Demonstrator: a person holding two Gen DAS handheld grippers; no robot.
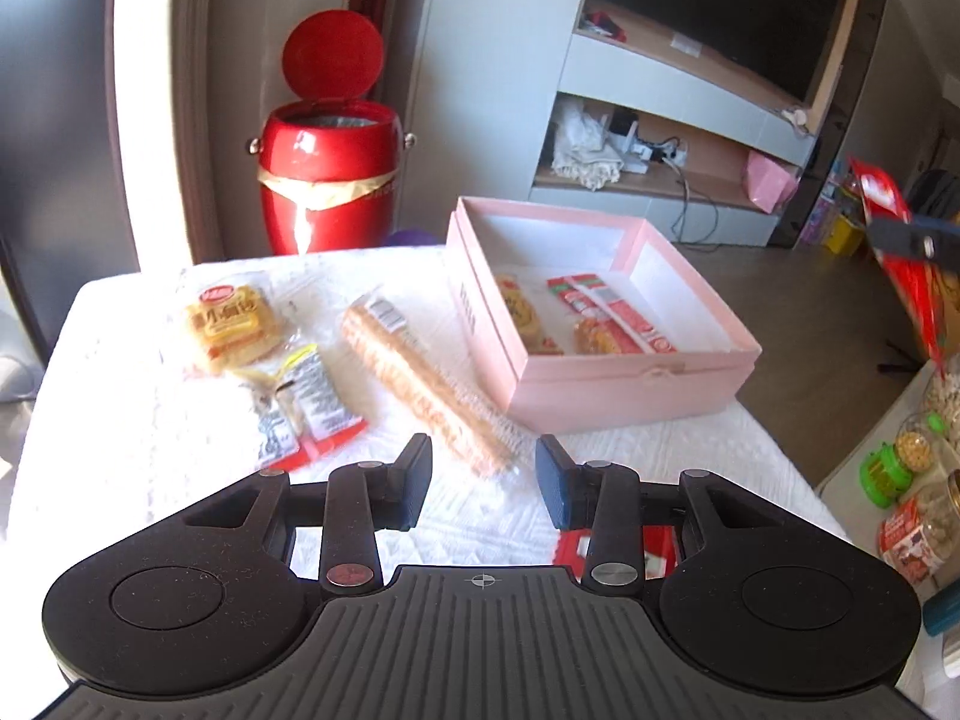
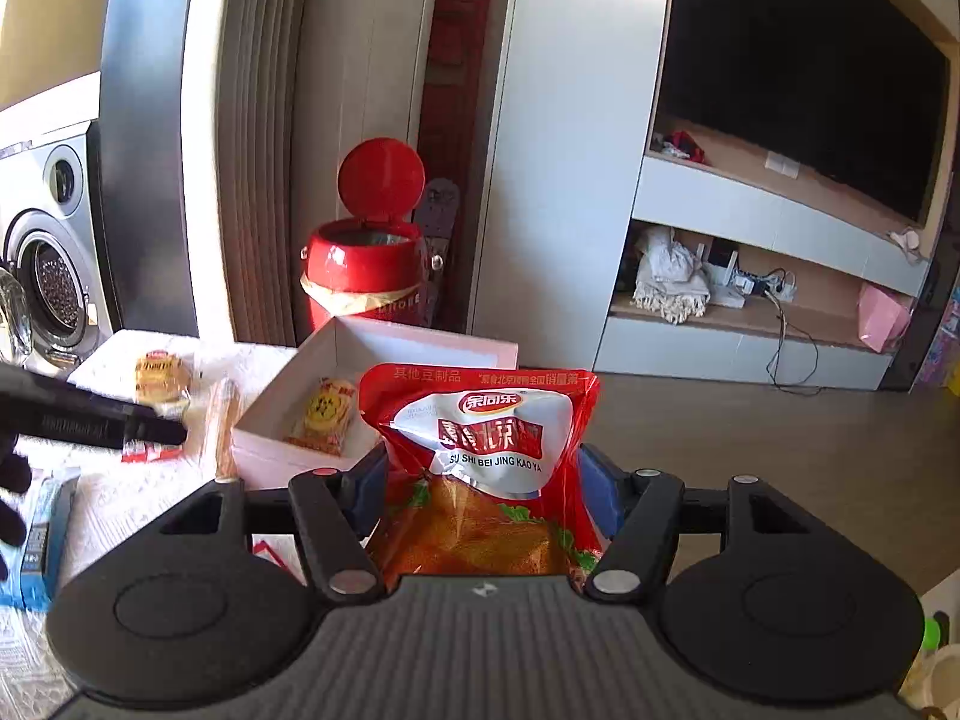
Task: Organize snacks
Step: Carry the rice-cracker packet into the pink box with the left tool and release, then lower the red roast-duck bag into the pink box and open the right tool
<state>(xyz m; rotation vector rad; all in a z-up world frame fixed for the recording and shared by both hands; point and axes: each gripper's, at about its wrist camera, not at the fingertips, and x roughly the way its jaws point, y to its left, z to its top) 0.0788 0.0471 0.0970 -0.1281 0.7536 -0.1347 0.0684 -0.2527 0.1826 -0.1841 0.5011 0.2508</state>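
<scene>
Right of the pink box (image 2: pixel 270 456), the right gripper (image 2: pixel 483 489) has its fingers clenched on a red snack bag (image 2: pixel 480 438), held upright off the bench (image 1: pixel 120 420), long axis vertical, label toward the camera. To seat it well, tip it flat over the box's bare side. Left gripper (image 1: pixel 483 480) hovers released near the long wafer pack (image 1: pixel 420 384), which runs diagonally beside the box's left wall.
</scene>
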